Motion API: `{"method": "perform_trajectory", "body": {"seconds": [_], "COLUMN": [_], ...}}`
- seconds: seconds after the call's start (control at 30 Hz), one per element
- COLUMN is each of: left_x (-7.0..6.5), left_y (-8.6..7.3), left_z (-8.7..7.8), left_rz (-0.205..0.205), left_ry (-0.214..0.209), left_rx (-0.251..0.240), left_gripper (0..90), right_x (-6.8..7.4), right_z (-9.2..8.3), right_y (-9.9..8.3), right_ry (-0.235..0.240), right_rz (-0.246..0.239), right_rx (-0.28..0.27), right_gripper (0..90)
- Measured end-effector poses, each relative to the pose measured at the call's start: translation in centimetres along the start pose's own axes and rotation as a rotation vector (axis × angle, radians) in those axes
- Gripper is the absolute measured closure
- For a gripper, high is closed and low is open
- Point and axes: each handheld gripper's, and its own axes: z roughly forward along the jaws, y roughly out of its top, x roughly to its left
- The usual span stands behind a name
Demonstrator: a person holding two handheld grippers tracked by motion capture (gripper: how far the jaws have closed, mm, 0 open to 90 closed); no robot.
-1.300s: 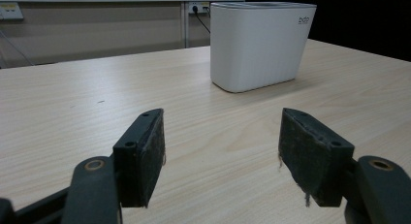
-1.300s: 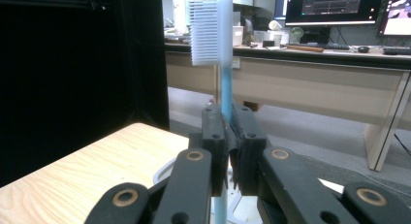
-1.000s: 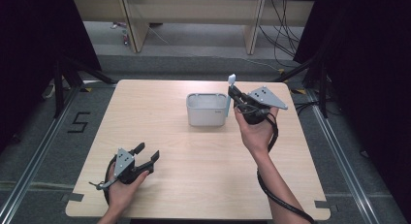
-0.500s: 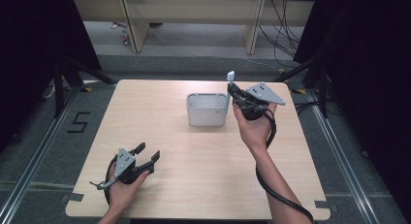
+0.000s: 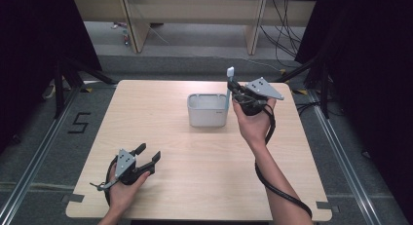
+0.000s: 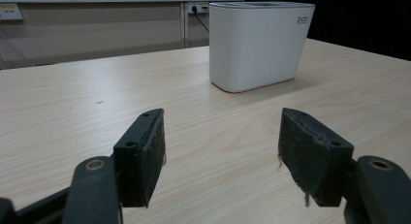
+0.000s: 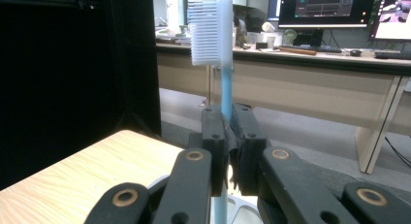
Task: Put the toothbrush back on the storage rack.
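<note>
A toothbrush [image 5: 230,75] with a light blue handle and white bristles [image 7: 208,30] stands upright, head up. My right gripper [image 5: 233,87] is shut on its handle [image 7: 226,95], held above the table at the right end of the white container [image 5: 207,119]. The handle's lower end is hidden behind the jaws. My left gripper [image 5: 148,152] rests low at the table's front left. It is open, with nothing between its pads [image 6: 145,156]. In the left gripper view the container [image 6: 257,44] stands ahead on the table, well beyond the jaws.
The wooden table [image 5: 195,186] has free room between the two hands. A cable [image 5: 280,191] trails from the right gripper along the forearm. Dark curtains flank the table, and shelving stands behind it.
My right gripper has edged slightly upward with the toothbrush still gripped. The left gripper has not moved.
</note>
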Motion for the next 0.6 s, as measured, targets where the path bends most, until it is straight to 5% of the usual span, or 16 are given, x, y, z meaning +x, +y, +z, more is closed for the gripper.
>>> {"method": "perform_trajectory", "body": {"seconds": [0.6], "left_x": [0.0], "left_y": [0.0], "left_z": [0.0], "left_rz": [0.001], "left_ry": [0.0], "left_rx": [0.001], "left_gripper": [33.3], "right_x": [-0.9], "right_z": [1.5], "right_y": [-0.3], "right_ry": [-0.038], "right_rz": [0.006], "right_rx": [0.014], "right_gripper": [85.7]}}
